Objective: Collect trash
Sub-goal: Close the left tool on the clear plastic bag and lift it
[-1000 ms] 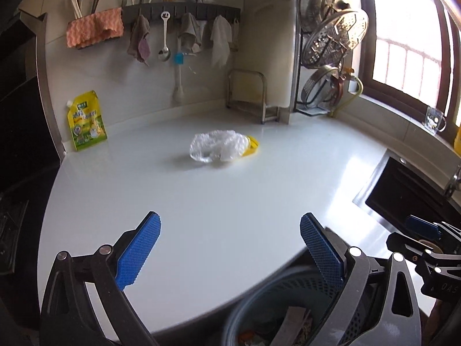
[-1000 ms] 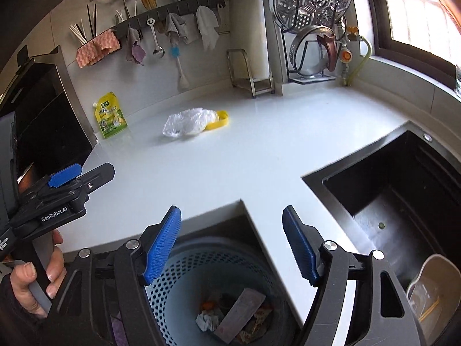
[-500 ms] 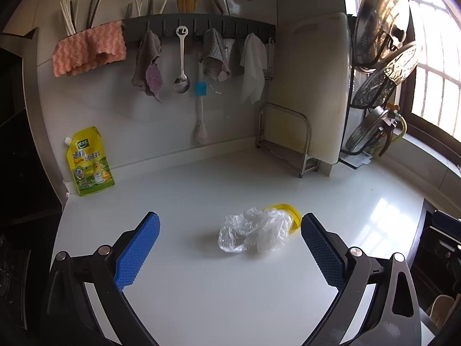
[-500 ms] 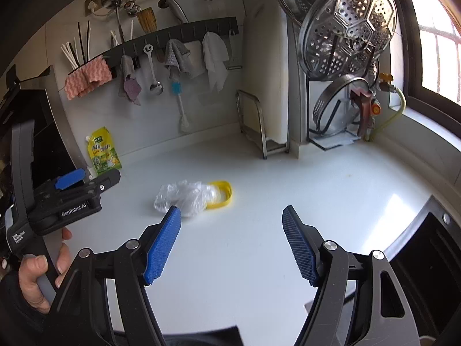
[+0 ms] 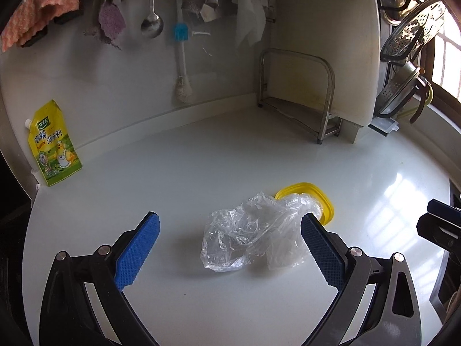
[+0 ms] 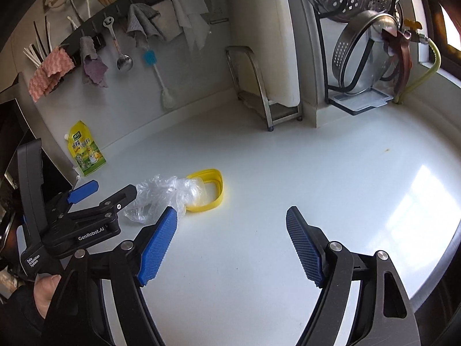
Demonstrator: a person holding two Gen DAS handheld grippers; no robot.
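A crumpled clear plastic bag (image 5: 253, 233) lies on the white counter, partly over a yellow plastic ring-shaped lid (image 5: 314, 196). My left gripper (image 5: 230, 248) is open, its blue pads on either side of the bag just above the counter. In the right wrist view the bag (image 6: 161, 196) and yellow lid (image 6: 214, 190) lie left of centre, with the left gripper (image 6: 95, 199) reaching onto the bag. My right gripper (image 6: 230, 245) is open and empty over bare counter, to the right of the bag.
A yellow seasoning pouch (image 5: 53, 147) leans on the back wall at left. A metal rack with a white cutting board (image 5: 317, 57) stands at the back. Steamer trays and pot lids (image 6: 366, 57) stand at the right. Cloths and utensils hang on a wall rail (image 6: 129, 28).
Both grippers moved forward from above the trash bin toward the back of the counter. The left gripper has come down around the plastic bag. Both stayed open.
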